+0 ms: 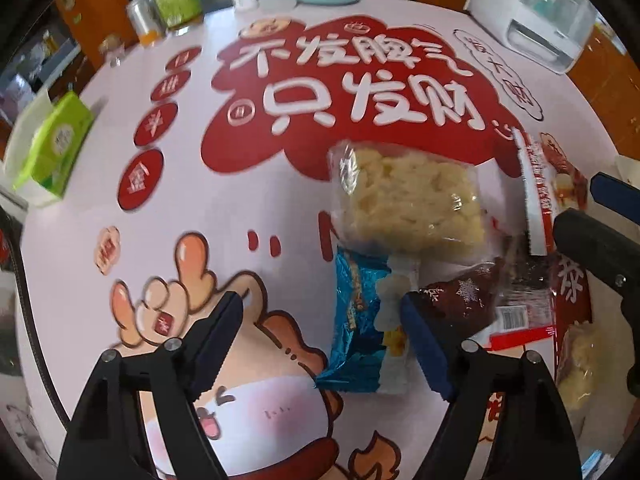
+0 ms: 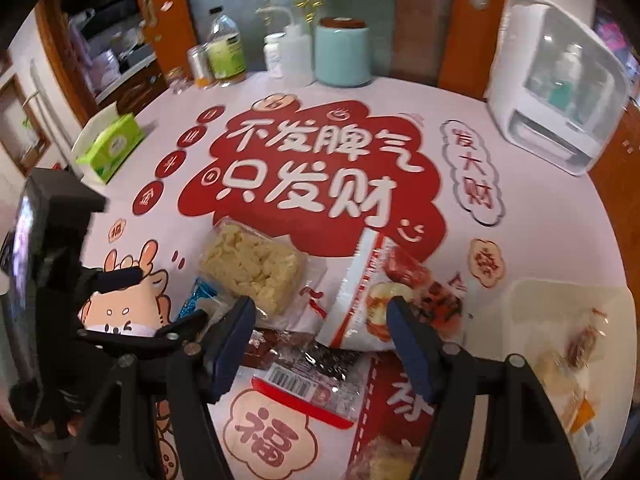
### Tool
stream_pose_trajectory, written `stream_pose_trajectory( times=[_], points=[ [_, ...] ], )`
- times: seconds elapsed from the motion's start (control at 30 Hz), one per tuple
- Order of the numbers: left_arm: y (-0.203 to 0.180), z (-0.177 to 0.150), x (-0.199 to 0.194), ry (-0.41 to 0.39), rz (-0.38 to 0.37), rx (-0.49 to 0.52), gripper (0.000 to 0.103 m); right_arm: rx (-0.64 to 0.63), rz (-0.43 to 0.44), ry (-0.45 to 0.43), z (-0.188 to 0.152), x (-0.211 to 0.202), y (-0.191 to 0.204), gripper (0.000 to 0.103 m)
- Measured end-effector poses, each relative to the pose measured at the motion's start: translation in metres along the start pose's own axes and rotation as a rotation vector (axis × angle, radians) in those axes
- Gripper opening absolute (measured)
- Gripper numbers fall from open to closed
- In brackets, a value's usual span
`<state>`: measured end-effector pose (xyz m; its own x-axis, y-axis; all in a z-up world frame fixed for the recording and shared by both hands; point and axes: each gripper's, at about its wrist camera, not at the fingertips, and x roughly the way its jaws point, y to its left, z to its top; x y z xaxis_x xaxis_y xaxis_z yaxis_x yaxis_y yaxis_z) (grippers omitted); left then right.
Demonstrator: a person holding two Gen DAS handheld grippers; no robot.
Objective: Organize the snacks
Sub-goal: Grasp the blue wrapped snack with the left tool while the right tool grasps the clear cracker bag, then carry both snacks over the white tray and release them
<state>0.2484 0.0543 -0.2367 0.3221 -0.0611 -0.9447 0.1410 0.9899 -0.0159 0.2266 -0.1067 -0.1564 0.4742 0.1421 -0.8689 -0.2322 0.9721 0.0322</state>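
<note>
Several snack packs lie in a loose pile on the printed tablecloth (image 1: 280, 208). A clear pack of pale rice cake (image 1: 412, 200) lies over a blue foil pack (image 1: 360, 320). A dark brown snowflake pack (image 1: 460, 300) and a red-and-white pack (image 1: 540, 200) lie to the right. My left gripper (image 1: 320, 336) is open, with the blue pack between its fingers. My right gripper (image 2: 320, 336) is open, above the brown pack (image 2: 304, 356) and close to the red-and-white pack (image 2: 384, 300). The rice cake pack (image 2: 252, 268) lies just ahead of it.
A cream tray (image 2: 560, 304) with a few wrapped snacks is at the right. A green tissue box (image 1: 52, 148) sits at the left. Bottles, jars and a teal canister (image 2: 342, 52) stand at the back, a white appliance (image 2: 560, 96) at the back right.
</note>
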Motion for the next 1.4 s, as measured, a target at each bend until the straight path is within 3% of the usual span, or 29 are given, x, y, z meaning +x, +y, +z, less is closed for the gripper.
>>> stream_pose_trajectory(
  times=[0.1,0.3,0.53,0.57,0.6,0.73,0.93,1.2,1.4],
  points=[
    [0.002,-0.001,0.007,0.008,-0.011,-0.016,0.074,-0.033,0.022,0.023,0.006,0.013,0.005,0.069],
    [0.004,-0.005,0.007,-0.020,0.003,0.017,0.053,-0.113,0.076,0.069,0.017,0.037,0.017,0.069],
    [0.048,-0.020,-0.003,-0.002,0.000,-0.048,0.042,-0.256,0.141,0.121,0.028,0.064,0.037,0.069],
    [0.054,-0.022,-0.004,-0.001,-0.003,-0.059,0.027,-0.278,0.148,0.126,0.028,0.067,0.040,0.069],
    [0.061,-0.025,-0.006,-0.003,-0.006,-0.073,0.025,-0.305,0.143,0.130,0.029,0.071,0.044,0.069],
    [0.085,-0.031,-0.008,0.012,-0.007,-0.143,0.024,-0.408,0.103,0.116,0.031,0.082,0.059,0.071],
    [0.107,-0.037,-0.016,0.005,-0.043,-0.224,0.024,-0.441,0.087,0.187,0.036,0.106,0.068,0.076],
    [0.111,-0.043,-0.035,-0.012,-0.139,-0.278,0.023,-0.311,0.102,0.226,0.033,0.098,0.063,0.064],
    [0.098,-0.048,-0.073,-0.056,-0.151,-0.233,0.023,-0.177,0.192,0.133,0.021,0.041,0.056,0.062]
  ],
)
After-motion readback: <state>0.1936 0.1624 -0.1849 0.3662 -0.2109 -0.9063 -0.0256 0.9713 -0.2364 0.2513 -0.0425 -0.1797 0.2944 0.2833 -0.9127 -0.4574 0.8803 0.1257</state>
